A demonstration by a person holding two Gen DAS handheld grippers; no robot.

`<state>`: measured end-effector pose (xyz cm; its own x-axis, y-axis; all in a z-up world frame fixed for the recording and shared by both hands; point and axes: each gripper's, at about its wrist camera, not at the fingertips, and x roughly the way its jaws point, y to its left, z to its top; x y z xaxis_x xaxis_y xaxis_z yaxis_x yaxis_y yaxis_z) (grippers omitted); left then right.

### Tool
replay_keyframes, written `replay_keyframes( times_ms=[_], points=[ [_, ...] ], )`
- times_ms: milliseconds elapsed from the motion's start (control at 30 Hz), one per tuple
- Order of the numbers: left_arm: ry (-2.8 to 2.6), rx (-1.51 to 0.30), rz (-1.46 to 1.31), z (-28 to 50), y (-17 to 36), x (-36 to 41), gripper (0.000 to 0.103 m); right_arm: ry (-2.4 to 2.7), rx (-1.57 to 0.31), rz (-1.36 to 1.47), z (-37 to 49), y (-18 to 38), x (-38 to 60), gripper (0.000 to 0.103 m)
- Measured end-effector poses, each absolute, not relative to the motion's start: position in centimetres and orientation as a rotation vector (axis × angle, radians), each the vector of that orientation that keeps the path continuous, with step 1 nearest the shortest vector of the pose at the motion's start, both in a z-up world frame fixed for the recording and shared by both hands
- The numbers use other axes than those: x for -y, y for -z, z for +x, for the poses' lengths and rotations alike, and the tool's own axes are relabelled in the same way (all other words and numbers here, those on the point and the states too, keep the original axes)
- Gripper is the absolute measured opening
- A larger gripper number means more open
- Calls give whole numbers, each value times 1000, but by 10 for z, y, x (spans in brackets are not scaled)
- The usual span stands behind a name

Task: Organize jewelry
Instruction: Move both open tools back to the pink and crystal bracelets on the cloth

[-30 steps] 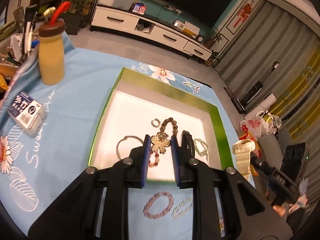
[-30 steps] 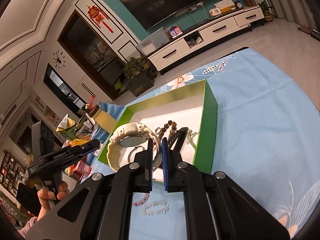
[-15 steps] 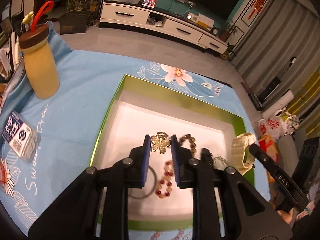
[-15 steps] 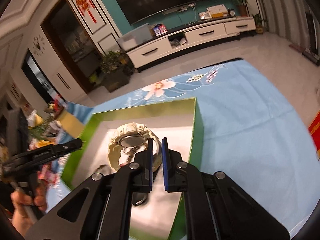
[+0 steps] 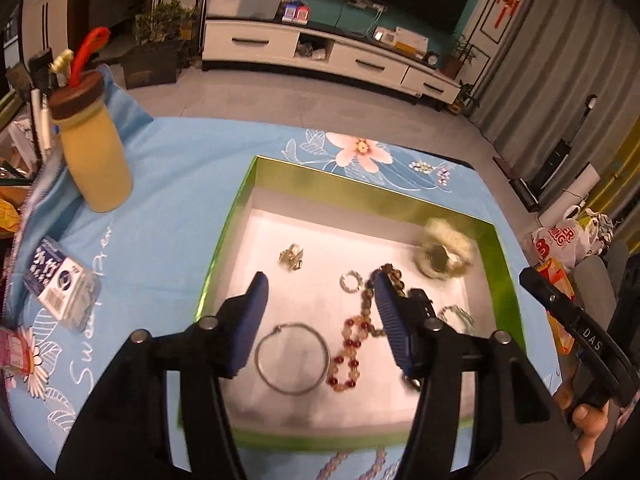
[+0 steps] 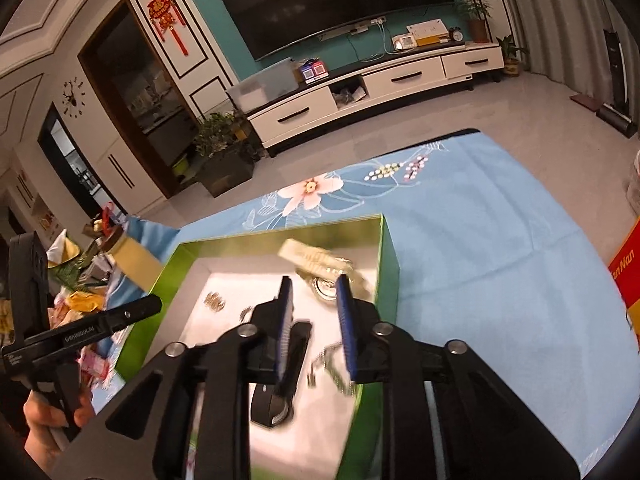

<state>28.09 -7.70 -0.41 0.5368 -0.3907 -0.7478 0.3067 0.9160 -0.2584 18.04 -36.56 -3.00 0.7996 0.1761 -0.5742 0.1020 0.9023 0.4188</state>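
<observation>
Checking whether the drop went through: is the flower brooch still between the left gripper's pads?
No: the brooch lies in the box, clear of the open left gripper, whose jaws have just been opening.

The green box lies open from above; only its low walls hem a claw in. Its white floor is bare at the far-left corner and along the near edge. A brooch, bangle, bead bracelet, black watch and cream watch crowd the middle and right. Right of the box the blue-clothed counter is open; to its left stands a yellow bottle.
</observation>
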Motion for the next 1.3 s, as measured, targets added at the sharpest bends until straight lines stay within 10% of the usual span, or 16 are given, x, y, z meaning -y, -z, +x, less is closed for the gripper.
replay_keyframes(
  times_ms=[1300],
  points=[
    [291,-992,-107,87,74,-15,73,-166,-922,420,67,106,289,32]
  ],
)
